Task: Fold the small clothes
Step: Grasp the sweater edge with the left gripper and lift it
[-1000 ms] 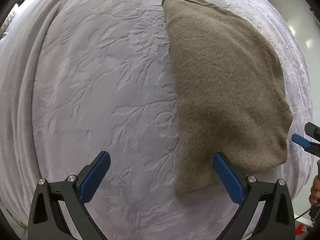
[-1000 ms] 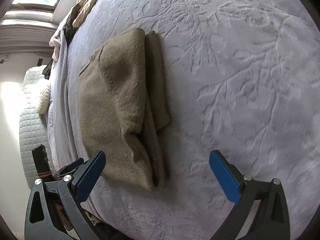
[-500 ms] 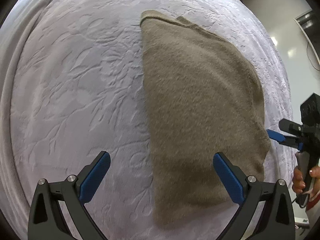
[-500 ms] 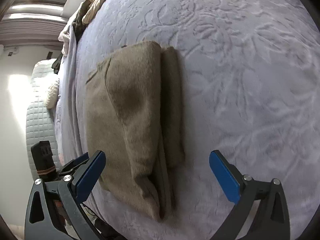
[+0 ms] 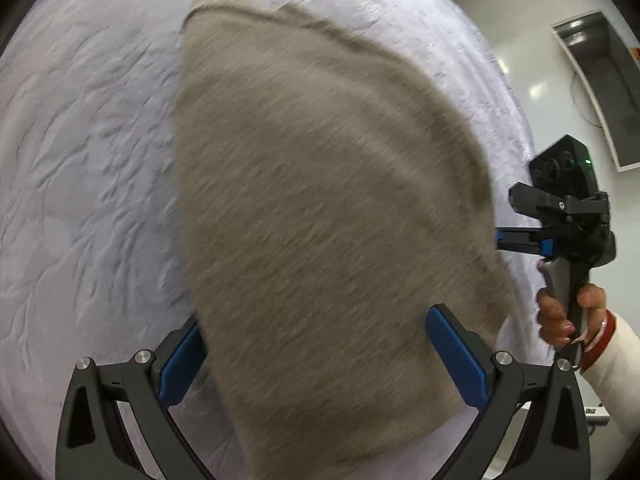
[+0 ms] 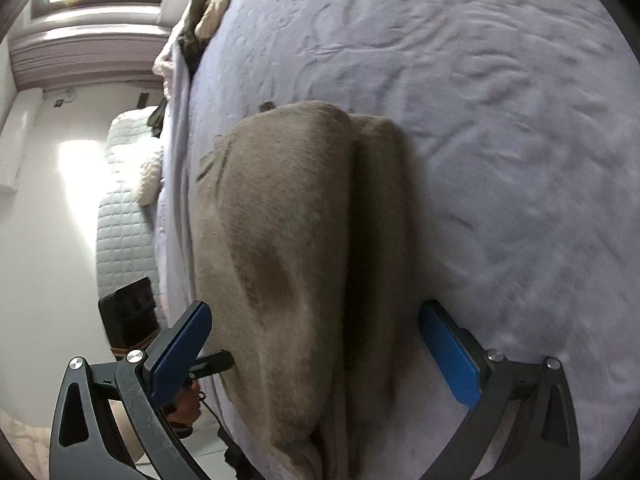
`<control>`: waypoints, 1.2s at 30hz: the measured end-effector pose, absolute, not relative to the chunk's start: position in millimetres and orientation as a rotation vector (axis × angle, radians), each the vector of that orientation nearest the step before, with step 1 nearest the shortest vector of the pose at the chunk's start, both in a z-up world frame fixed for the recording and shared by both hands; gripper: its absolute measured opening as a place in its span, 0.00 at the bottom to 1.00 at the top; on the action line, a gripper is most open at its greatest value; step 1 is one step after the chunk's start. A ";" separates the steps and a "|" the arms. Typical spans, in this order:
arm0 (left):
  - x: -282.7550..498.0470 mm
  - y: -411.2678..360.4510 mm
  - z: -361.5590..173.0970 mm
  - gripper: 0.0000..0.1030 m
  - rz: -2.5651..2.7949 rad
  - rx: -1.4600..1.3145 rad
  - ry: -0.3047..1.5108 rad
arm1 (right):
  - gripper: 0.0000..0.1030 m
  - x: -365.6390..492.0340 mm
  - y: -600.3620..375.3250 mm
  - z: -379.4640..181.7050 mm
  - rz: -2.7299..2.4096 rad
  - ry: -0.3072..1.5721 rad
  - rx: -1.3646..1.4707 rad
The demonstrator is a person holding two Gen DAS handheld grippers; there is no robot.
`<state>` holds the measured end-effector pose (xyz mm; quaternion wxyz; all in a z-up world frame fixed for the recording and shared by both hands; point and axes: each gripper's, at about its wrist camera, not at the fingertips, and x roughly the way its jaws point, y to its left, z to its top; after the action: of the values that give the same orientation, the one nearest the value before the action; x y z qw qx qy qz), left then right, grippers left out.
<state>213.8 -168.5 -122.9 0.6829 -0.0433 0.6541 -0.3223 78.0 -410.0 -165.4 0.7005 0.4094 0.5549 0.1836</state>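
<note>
L gripper [image 5: 316, 356]: jaws wide open, holding nothing, straddling the near end of the folded tan garment [image 5: 320, 220], which lies flat on the lavender embossed bedspread [image 5: 80, 160]. R gripper [image 6: 316, 348]: jaws also fully open, empty, one finger each side of the garment's folded edge, w/ cloth running between them. Pic is motion-blurred, so can't tell if pads touch fabric.

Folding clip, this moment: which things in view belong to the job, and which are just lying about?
Job:
- folded tan fleece garment
- left gripper, open over it
- right gripper, open over it
- lilac embossed bedspread, the work surface

Lying about:
- heap of beige clothes at the bed's far edge
- white quilted chair
</note>
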 end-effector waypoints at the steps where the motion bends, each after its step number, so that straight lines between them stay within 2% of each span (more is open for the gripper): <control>1: 213.6 -170.3 -122.0 1.00 -0.720 -0.095 1.461 | 1.00 82.9 -407.5 -164.1 0.453 1.219 0.924; 6: 215.8 -177.4 -134.2 0.98 -0.705 -0.079 1.444 | 1.00 97.8 -400.3 -175.0 0.488 1.200 0.939; 7: 214.8 -177.6 -132.7 0.88 -0.706 -0.076 1.429 | 1.00 97.9 -399.5 -177.5 0.472 1.198 0.947; 8: 213.2 -175.6 -130.1 0.82 -0.702 -0.068 1.416 | 0.97 97.9 -398.9 -177.6 0.453 1.197 0.954; 9: 213.3 -175.5 -127.8 0.77 -0.703 -0.074 1.406 | 0.81 97.0 -399.6 -177.2 0.425 1.202 0.957; 11: 213.7 -171.0 -122.4 0.58 -0.704 -0.090 1.392 | 0.41 92.1 -403.6 -182.7 0.396 1.244 0.985; 13: 213.7 -166.4 -113.0 0.47 -0.710 -0.115 1.379 | 0.36 86.1 -406.6 -179.1 0.404 1.218 1.028; 14: 213.5 -164.6 -108.0 0.45 -0.718 -0.122 1.368 | 0.30 83.7 -406.1 -174.4 0.417 1.202 1.034; 24: 177.4 -135.5 -44.4 0.44 -0.786 -0.127 1.277 | 0.30 51.0 -378.2 -118.5 0.503 1.131 1.095; 36: 118.4 -51.2 -13.9 0.45 -0.738 -0.166 1.333 | 0.30 -13.5 -301.5 -84.0 0.571 1.157 1.150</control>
<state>118.4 -51.2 -13.9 0.7206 -0.0752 0.6030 -0.3339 -13.5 -301.5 -84.0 0.6491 0.5061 0.5092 0.2514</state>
